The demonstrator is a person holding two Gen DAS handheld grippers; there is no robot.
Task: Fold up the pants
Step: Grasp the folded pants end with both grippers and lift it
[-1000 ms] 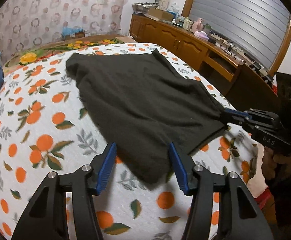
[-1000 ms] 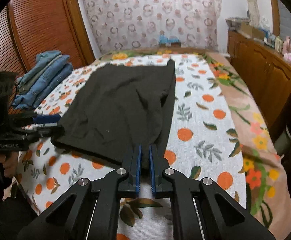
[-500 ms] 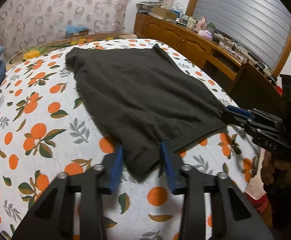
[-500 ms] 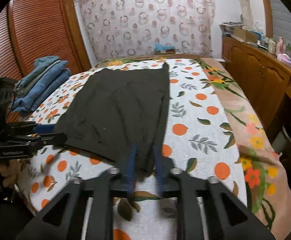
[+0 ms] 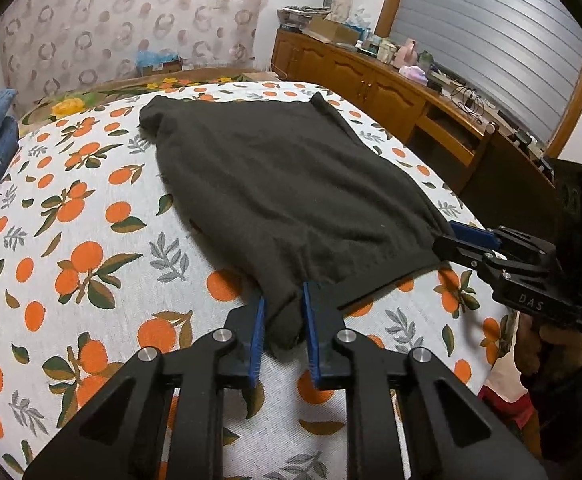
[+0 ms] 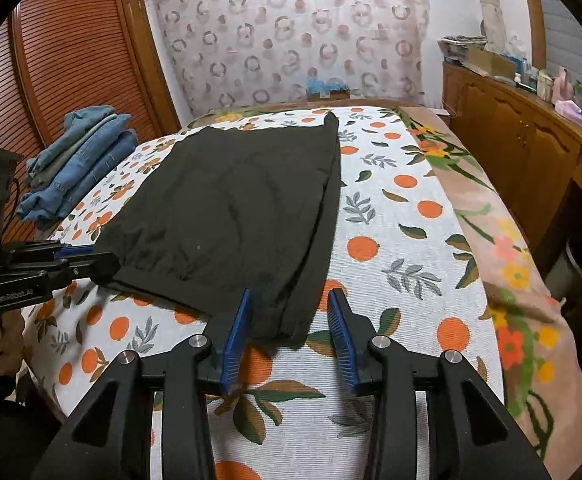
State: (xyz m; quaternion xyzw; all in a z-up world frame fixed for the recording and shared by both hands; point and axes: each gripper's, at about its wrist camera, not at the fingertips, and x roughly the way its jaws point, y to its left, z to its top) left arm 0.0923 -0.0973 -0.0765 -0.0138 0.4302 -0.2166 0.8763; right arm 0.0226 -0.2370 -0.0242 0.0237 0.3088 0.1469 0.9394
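Dark pants lie flat on the orange-print bedspread, folded lengthwise. My left gripper has its jaws close around the near left corner of the pants, with the cloth between the blue pads. In the right wrist view the pants lie ahead, and my right gripper is open, its jaws on either side of the near right corner, which rests on the bed. The left gripper shows at the left of that view, the right gripper at the right of the left wrist view.
A stack of folded blue jeans lies on the bed's far left. A wooden cabinet with clutter runs along the right side. A louvred wooden door stands at the left. The bed edge is just below both grippers.
The left gripper moved forward and closed on the left corner of the pants. The right gripper, shut on the right corner a second ago, has opened and let the cloth rest on the bed.
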